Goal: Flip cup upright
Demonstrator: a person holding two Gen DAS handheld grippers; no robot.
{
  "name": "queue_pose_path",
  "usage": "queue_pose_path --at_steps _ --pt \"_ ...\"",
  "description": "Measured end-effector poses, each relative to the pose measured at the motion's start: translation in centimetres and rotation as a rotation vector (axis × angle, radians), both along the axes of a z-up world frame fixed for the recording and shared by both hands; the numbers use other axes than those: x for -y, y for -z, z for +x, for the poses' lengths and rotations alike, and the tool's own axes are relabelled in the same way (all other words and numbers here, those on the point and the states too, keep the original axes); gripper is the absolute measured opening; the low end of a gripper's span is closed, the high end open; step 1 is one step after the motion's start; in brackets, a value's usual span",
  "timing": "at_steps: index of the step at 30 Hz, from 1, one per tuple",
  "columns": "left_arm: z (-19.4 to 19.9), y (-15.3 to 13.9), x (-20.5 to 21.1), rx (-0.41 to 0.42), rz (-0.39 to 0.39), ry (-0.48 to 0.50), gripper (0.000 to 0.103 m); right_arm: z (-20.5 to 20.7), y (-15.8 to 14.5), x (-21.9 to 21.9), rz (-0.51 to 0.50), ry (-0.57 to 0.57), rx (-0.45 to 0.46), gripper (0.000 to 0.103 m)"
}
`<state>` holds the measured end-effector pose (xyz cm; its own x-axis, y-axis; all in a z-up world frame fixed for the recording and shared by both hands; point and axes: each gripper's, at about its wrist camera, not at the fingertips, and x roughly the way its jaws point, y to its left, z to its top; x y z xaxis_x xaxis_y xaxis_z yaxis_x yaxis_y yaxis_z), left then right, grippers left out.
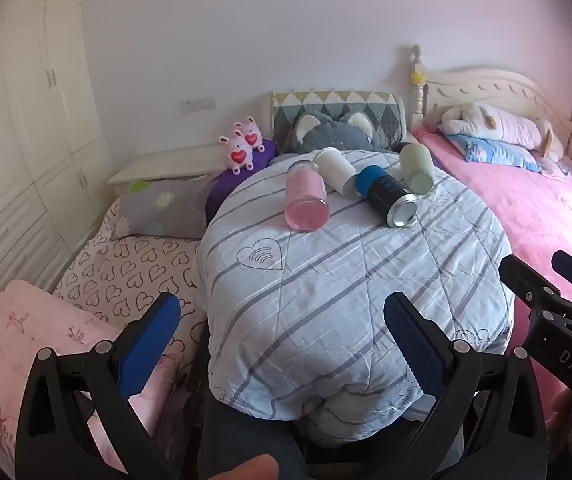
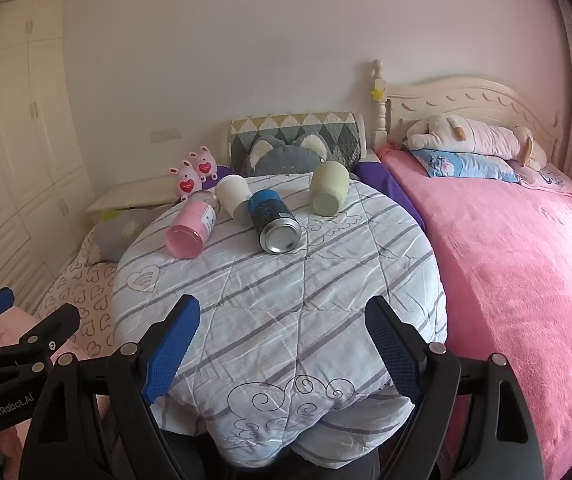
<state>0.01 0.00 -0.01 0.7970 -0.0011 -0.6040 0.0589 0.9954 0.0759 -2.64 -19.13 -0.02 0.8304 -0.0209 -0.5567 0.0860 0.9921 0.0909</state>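
Several cups lie on their sides on a folded striped quilt: a pink glass cup, a white cup, a blue-and-black metal cup and a pale green cup. Their bases face me. My left gripper is open and empty, well short of the cups. My right gripper is open and empty too. It also shows at the right edge of the left wrist view. The left gripper shows at the left edge of the right wrist view.
A pink blanket covers the bed to the right, with a plush toy at its headboard. A grey cat cushion and two pink bunny toys sit behind the quilt. A heart-print sheet and wardrobe are left.
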Motion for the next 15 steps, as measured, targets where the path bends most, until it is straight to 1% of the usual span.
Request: queue_pose_path --at_steps 12,14,15 --pt "0.22 0.04 0.14 0.001 0.006 -0.001 0.103 0.11 -0.03 -0.04 -0.007 -0.003 -0.005 0.086" --pt "0.38 0.11 0.22 -0.001 0.007 -0.001 0.103 0.15 0.25 -0.25 -0.007 -0.003 -0.009 0.086" --pt "0.71 0.62 -0.38 -0.002 0.009 -0.001 0.103 0.36 0.57 -0.35 -0.007 -0.004 -0.012 0.086"
